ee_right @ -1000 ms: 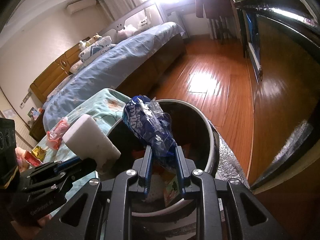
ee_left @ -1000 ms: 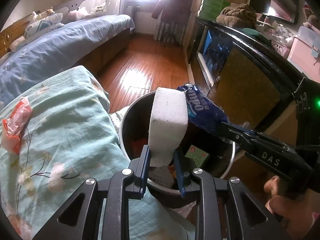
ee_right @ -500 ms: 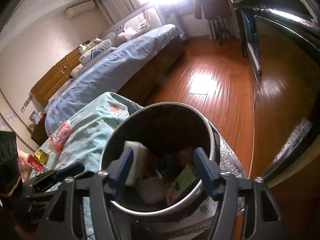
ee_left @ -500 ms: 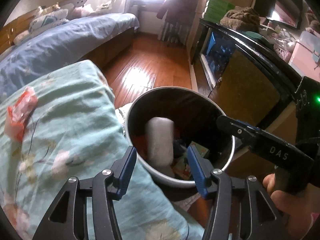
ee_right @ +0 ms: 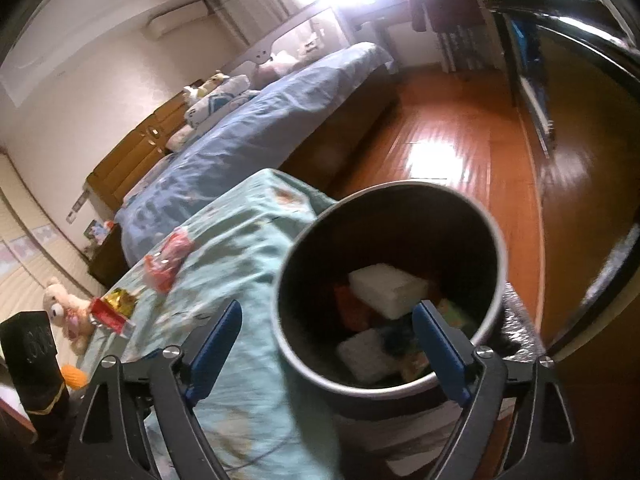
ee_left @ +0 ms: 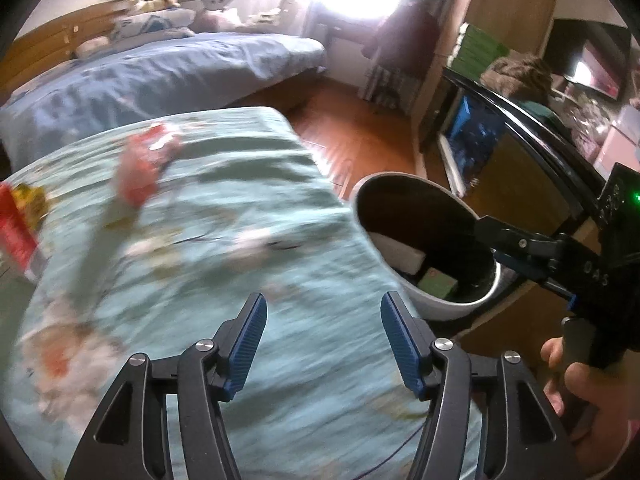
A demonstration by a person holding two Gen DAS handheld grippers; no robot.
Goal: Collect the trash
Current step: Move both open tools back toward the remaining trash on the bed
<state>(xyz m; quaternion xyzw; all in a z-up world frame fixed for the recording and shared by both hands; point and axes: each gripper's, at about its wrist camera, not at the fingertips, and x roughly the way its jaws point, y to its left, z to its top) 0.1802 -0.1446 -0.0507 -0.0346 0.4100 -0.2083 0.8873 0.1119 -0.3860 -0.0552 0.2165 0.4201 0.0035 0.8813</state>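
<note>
left claw (ee_left: 322, 344): black frame, blue ribbed pads, silver screws | right claw (ee_right: 326, 354): same build

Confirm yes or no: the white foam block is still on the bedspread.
No, the white foam block lies inside the trash bin, on top of the other rubbish.

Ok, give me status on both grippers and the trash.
Left gripper and right gripper: jaws just opened, nothing between them. White foam block in bin. Red wrapper on bedspread, path unobstructed.
</note>
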